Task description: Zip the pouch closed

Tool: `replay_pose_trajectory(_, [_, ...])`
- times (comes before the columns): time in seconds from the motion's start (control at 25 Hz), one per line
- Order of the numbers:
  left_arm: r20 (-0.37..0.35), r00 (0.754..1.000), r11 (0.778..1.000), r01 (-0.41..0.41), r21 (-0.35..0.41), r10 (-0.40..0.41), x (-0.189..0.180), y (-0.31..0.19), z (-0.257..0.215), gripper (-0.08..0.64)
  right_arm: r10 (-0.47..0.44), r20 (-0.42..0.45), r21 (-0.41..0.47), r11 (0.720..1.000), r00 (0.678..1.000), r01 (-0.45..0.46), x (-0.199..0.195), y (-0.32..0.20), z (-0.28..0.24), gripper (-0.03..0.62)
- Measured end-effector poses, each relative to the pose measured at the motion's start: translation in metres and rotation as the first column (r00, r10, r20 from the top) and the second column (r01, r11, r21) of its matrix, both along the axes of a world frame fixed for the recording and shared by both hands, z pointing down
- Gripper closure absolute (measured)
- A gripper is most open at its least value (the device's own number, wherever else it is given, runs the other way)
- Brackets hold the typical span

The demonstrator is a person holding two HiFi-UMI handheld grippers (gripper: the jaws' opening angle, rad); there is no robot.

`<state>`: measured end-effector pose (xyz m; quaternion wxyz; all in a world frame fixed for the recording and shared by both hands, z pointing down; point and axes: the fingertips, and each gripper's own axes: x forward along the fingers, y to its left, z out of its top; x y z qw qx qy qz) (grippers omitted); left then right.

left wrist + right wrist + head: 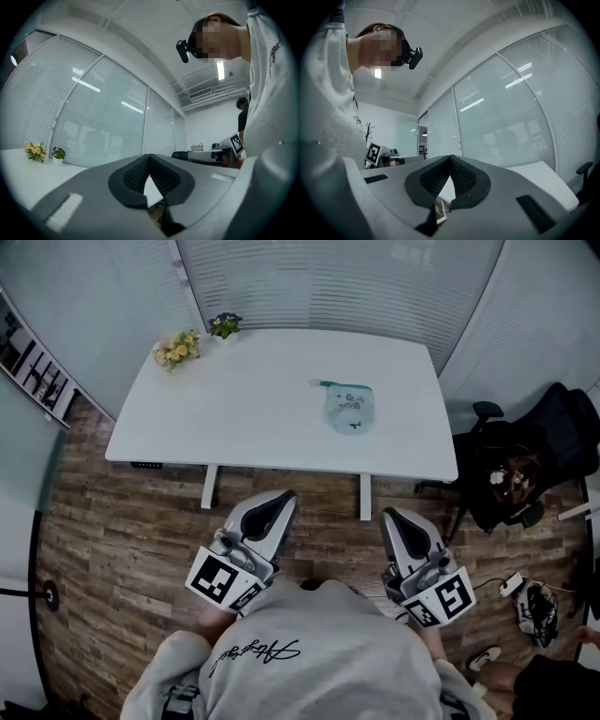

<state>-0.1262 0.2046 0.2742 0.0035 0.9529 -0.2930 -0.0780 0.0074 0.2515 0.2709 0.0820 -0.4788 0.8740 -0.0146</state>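
A clear plastic pouch (350, 408) with a teal zipper edge lies on the white table (253, 409), right of its middle. My left gripper (279, 503) is held close to my body, short of the table's near edge, its jaws shut with nothing between them. My right gripper (392, 519) hangs beside it at the same height, also shut and empty. In the left gripper view the left gripper (149, 157) has its tips meeting, and the right gripper (450, 158) stands the same way in the right gripper view. Both are well apart from the pouch.
Two small flower pots (178, 347) (224, 325) stand at the table's far left corner. A black office chair (525, 470) with things on it stands to the right of the table. Glass walls with blinds (337, 282) close the far side. The floor is wood (122, 531).
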Motion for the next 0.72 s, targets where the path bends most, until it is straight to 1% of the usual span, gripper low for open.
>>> replay_pose_trajectory(0.24, [0.015,1.000,1.000,-0.011,-0.026,0.012,-0.007,0.008,0.010,0.558,0.020,0.016,0.000,1.000,1.000,-0.020,-0.005,0.007,0.006,0.591])
replay_pose_trajectory(0.44, [0.018,0.999,0.999,-0.041,-0.020,0.041,-0.002,0.009,0.011,0.558,0.053,0.021,-0.030,0.998,0.998,-0.053,0.002,0.013,0.014,0.591])
replay_pose_trajectory(0.72, [0.003,0.998,0.997,-0.067,-0.032,0.067,0.008,0.001,0.011,0.558,0.093,0.008,-0.025,0.995,0.996,-0.092,0.013,0.011,0.013,0.591])
